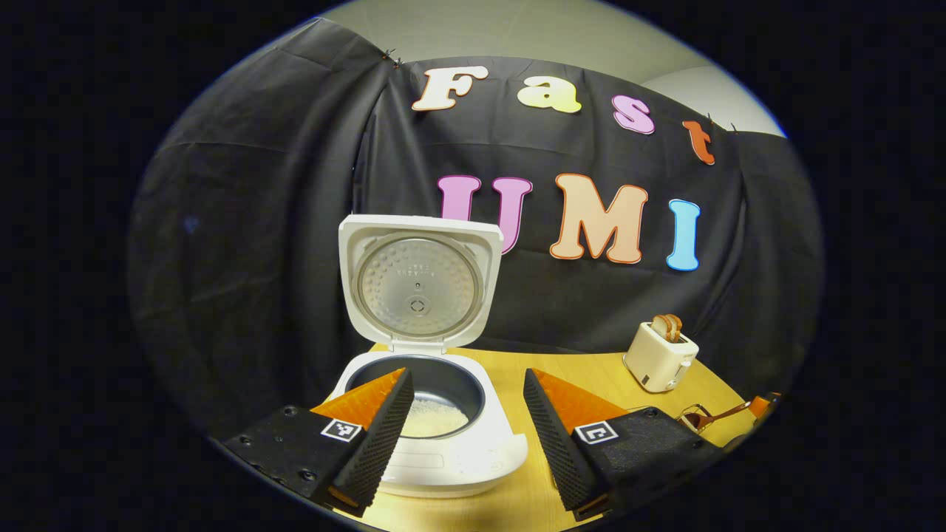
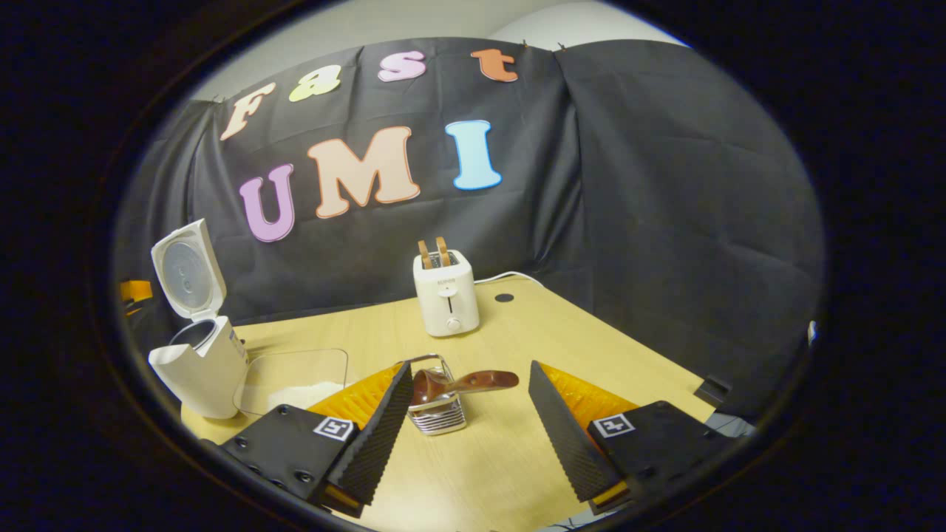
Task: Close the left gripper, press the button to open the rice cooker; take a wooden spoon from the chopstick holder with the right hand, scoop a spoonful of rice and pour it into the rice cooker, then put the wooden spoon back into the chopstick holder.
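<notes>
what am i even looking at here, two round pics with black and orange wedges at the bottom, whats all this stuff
Those wedges are the fingers of two handheld grippers, tools that a person carries, one in each hand. A fisheye camera rides on each and looks forward along its fingers.

The left gripper view shows the left gripper, open, in front of a white rice cooker with its lid up and some rice in the pot.

The right gripper view shows the right gripper, also open, aimed at a metal holder with a wooden spoon lying across its top. Also on the wooden table are a toaster and a clear tub holding rice. Neither gripper holds anything.
</notes>
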